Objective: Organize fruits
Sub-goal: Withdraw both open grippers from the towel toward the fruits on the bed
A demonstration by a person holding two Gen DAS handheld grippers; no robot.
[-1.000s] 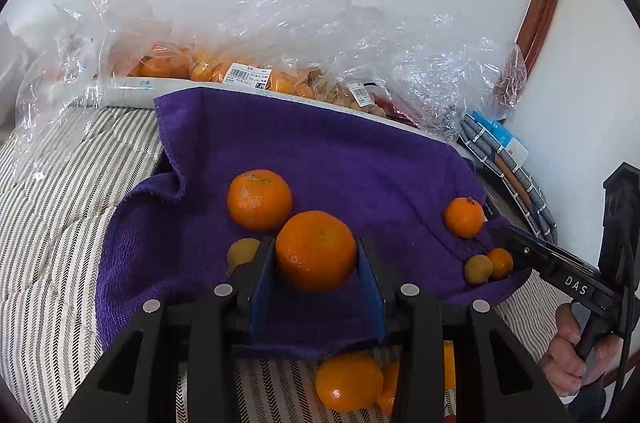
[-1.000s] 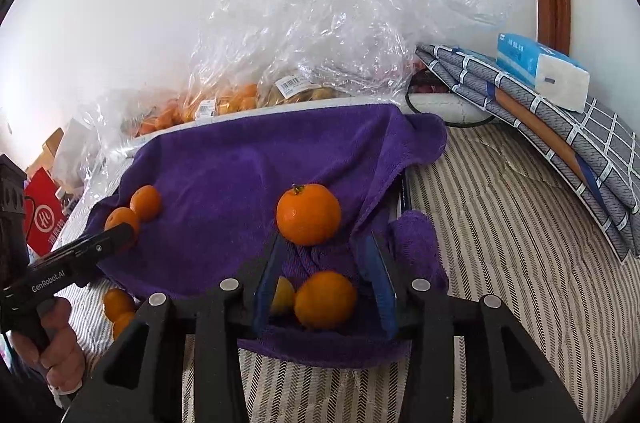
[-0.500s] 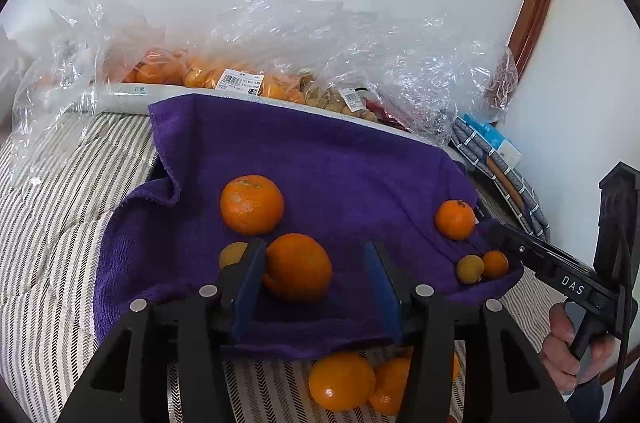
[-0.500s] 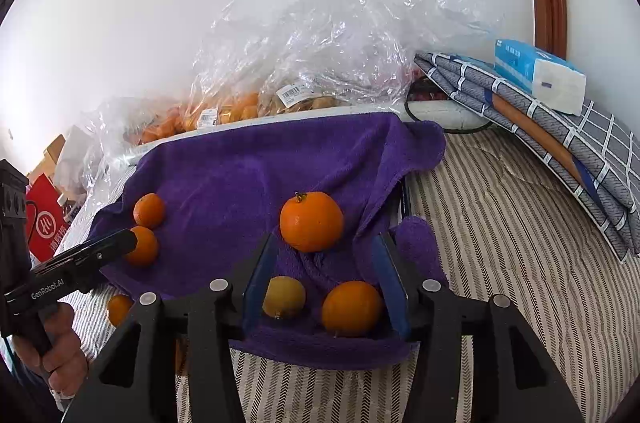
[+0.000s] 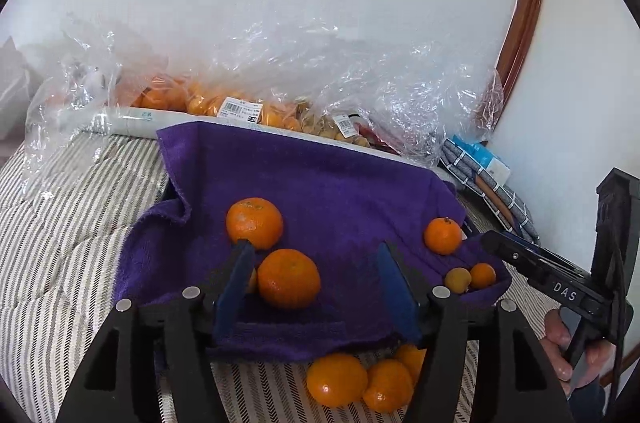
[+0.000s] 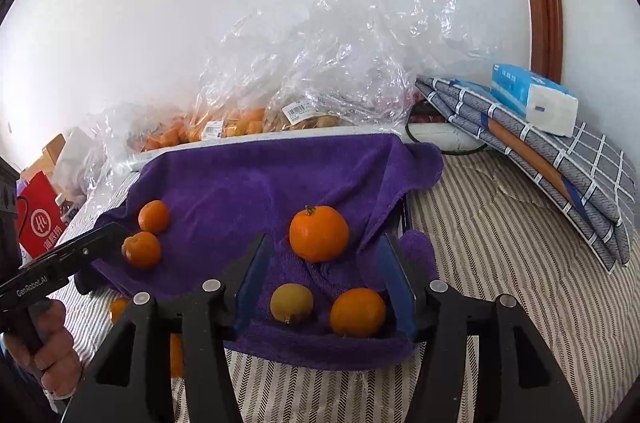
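Note:
A purple towel (image 5: 320,191) lies over a tray on the striped bed, also in the right wrist view (image 6: 248,183). My left gripper (image 5: 316,287) is open; an orange (image 5: 289,278) rests on the towel between its jaws, near the left one, with a second orange (image 5: 254,223) behind. My right gripper (image 6: 326,283) is open over a yellowish fruit (image 6: 291,303) and a small orange (image 6: 357,311); a stemmed orange (image 6: 319,239) sits just beyond. Both fruits lie loose on the towel.
Several oranges (image 5: 360,379) lie on the striped sheet in front of the towel. Clear plastic bags of fruit (image 5: 260,111) line the wall. Folded blankets (image 6: 560,159) with a tissue pack (image 6: 532,99) sit at right. A red bag (image 6: 40,219) is far left.
My left gripper opened and let go of the orange, which now rests on the towel; the gripper drew back. My right gripper also opened wider and drew back from the small fruits.

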